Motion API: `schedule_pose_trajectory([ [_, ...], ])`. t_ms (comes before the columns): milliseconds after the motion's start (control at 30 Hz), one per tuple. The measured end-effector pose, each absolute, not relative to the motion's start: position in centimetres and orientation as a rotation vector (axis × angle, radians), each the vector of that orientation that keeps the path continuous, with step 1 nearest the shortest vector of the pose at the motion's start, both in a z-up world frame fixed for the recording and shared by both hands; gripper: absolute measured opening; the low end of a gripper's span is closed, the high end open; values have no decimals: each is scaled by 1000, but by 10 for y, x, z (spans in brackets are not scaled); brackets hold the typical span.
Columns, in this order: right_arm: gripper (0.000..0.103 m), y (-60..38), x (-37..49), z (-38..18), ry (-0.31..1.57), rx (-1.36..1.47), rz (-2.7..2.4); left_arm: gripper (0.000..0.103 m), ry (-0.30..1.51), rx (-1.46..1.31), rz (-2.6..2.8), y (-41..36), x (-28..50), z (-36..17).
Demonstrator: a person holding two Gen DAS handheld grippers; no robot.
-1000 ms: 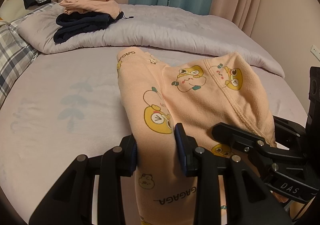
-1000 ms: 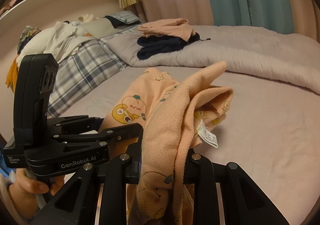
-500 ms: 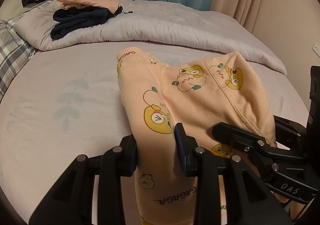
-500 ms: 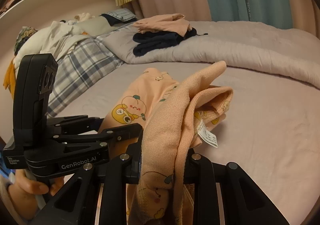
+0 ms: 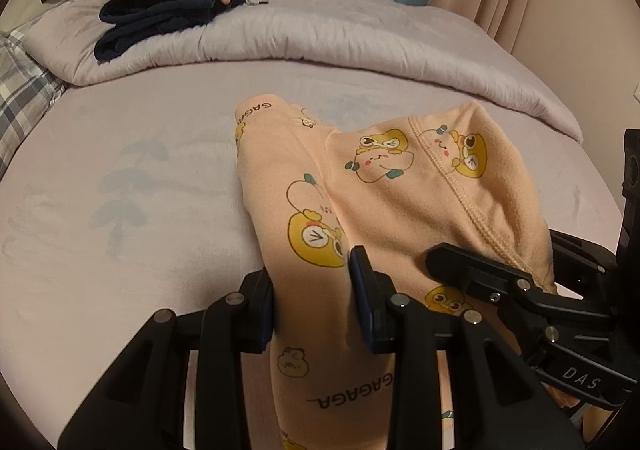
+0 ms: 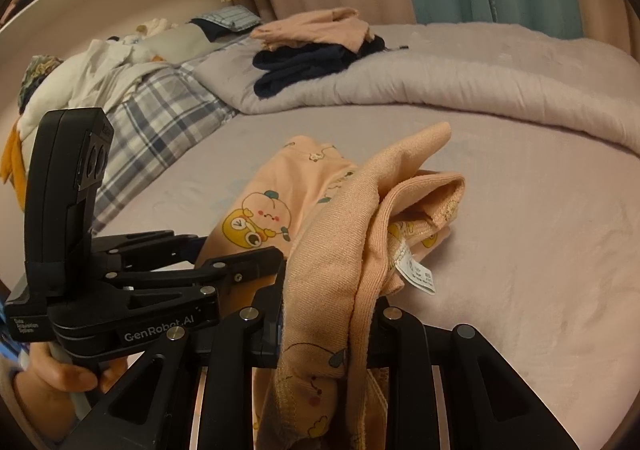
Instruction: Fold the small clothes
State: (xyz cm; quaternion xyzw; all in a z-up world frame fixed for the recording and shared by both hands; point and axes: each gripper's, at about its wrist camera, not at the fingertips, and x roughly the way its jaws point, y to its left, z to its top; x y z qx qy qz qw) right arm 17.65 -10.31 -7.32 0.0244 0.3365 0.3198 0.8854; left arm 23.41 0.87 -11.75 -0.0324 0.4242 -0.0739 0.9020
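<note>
Both your grippers are clamped on the peach cotton garment printed with yellow cartoon figures [image 5: 384, 185], holding it over the pale lilac bed sheet [image 5: 132, 177].

Your left gripper [image 5: 314, 304] has its black fingers [image 5: 362, 290] pressed against either side of a narrow fold of the cloth, which runs forward between them and drapes down onto the sheet ahead. Just to the right, your right gripper [image 6: 328, 324] pinches the ribbed edge of the same garment, the fabric bunched upright between its jaws with a white care label [image 6: 416, 274] hanging on the right side. The two grippers sit close beside each other. Far behind, a folded stack of peach and navy clothes [image 5: 160, 5] rests on the rolled grey quilt [image 5: 340, 37].
</note>
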Motion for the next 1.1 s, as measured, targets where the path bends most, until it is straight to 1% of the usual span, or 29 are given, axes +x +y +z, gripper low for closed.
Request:
schedule_pose_trajectory([
  [200, 27, -102, 189, -90, 764, 49, 652, 34, 927, -56, -138, 8, 244, -137],
  [400, 27, -115, 202, -105, 838, 106, 623, 38, 952, -74, -133, 15, 247, -149],
  [500, 31, -126, 209, -115, 891, 175, 610, 49, 949, -71, -112, 18, 246, -150],
  [533, 33, -129, 210, -117, 904, 196, 611, 59, 951, -67, -98, 19, 245, -151],
  [567, 38, -134, 211, -120, 920, 225, 605, 68, 951, -67, -78, 23, 243, -151],
  [633, 40, -142, 212, -124, 936, 266, 600, 73, 956, -82, -63, 30, 241, -153],
  [767, 42, -152, 205, -125, 945, 304, 586, 81, 963, -104, -43, 41, 234, -154],
  [933, 45, -156, 186, -116, 916, 283, 607, 81, 948, -94, -8, 45, 219, -150],
  [1000, 49, -155, 183, -118, 916, 232, 579, 82, 947, -94, 0, 46, 214, -151],
  [1033, 49, -156, 181, -119, 922, 207, 563, 84, 951, -97, 2, 47, 213, -152],
  [1100, 50, -160, 180, -122, 929, 201, 547, 84, 961, -122, 5, 50, 210, -154],
])
